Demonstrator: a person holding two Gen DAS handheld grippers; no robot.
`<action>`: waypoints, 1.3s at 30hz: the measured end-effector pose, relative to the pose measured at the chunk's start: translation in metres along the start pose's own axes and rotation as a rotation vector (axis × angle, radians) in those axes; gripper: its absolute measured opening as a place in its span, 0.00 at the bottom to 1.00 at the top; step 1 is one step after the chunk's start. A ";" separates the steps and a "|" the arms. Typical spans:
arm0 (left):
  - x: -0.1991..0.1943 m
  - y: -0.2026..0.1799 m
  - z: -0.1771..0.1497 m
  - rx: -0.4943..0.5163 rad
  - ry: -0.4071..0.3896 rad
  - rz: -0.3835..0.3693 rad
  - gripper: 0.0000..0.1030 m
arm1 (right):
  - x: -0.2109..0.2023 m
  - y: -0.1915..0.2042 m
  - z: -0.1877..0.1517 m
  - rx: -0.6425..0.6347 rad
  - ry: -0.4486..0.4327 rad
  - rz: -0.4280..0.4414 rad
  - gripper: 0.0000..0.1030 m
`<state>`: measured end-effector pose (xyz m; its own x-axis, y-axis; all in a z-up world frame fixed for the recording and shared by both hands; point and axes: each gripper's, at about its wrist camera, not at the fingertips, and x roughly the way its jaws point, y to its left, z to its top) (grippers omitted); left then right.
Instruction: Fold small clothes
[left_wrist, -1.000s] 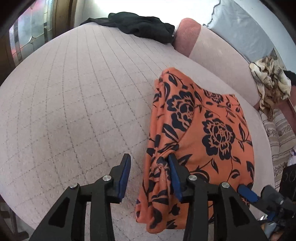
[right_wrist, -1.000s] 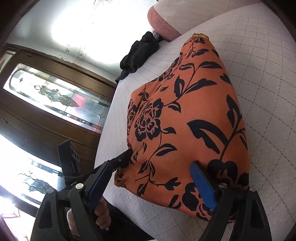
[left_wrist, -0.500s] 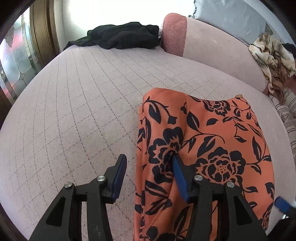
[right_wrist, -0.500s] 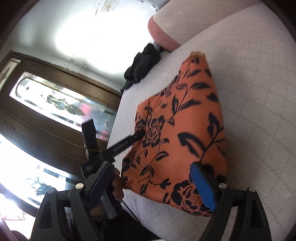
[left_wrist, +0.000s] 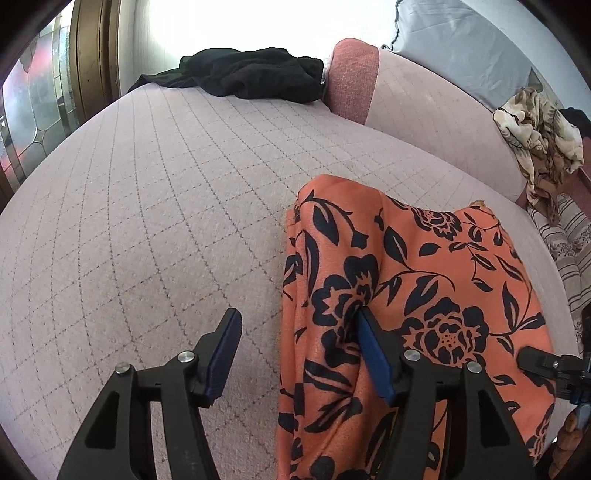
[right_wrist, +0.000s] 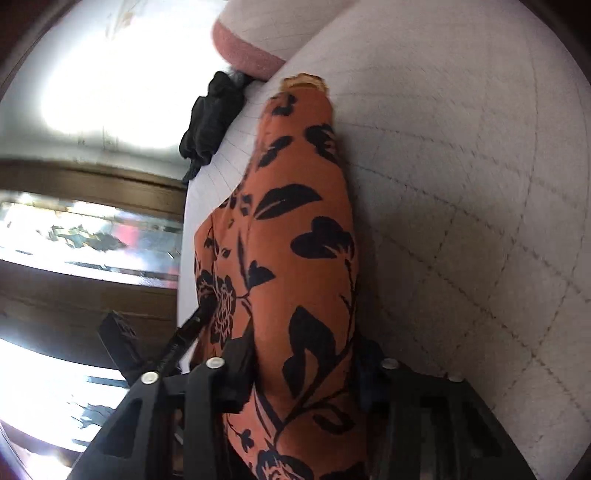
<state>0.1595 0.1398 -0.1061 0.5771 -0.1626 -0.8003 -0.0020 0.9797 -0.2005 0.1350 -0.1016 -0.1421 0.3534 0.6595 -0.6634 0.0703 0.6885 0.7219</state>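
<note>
- Right gripper (right_wrist: 303, 373) is closing its jaws on a bunched ridge of the orange cloth with black flower print (right_wrist: 295, 258); the fabric fills the gap between its black fingers, and the pads look pressed on it.
- Left gripper (left_wrist: 295, 354) is opening its jaws: the left pad hangs over bare sofa, the right one lies against the cloth's left fold, so it pinches nothing.
- That cloth lies partly folded on the pale quilted sofa seat (left_wrist: 147, 221), well apart from the crumpled black garment (left_wrist: 251, 74) at the far end.
- Judged step: regripping the near edge for another fold.
- The next move calls for the left gripper to take the matching corner, then both to carry the edge over evenly.
</note>
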 end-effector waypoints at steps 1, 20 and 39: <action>0.000 0.001 0.000 -0.002 0.000 -0.006 0.64 | -0.006 0.017 -0.004 -0.068 -0.028 -0.059 0.33; 0.004 0.004 0.002 -0.053 0.006 -0.039 0.65 | 0.016 0.026 0.040 -0.059 -0.106 -0.094 0.29; -0.024 0.022 0.006 -0.134 -0.019 -0.148 0.67 | 0.019 0.034 -0.018 -0.061 -0.030 -0.137 0.40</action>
<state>0.1508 0.1659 -0.0878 0.5945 -0.3003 -0.7459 -0.0236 0.9207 -0.3895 0.1275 -0.0604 -0.1334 0.3722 0.5494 -0.7481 0.0633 0.7891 0.6110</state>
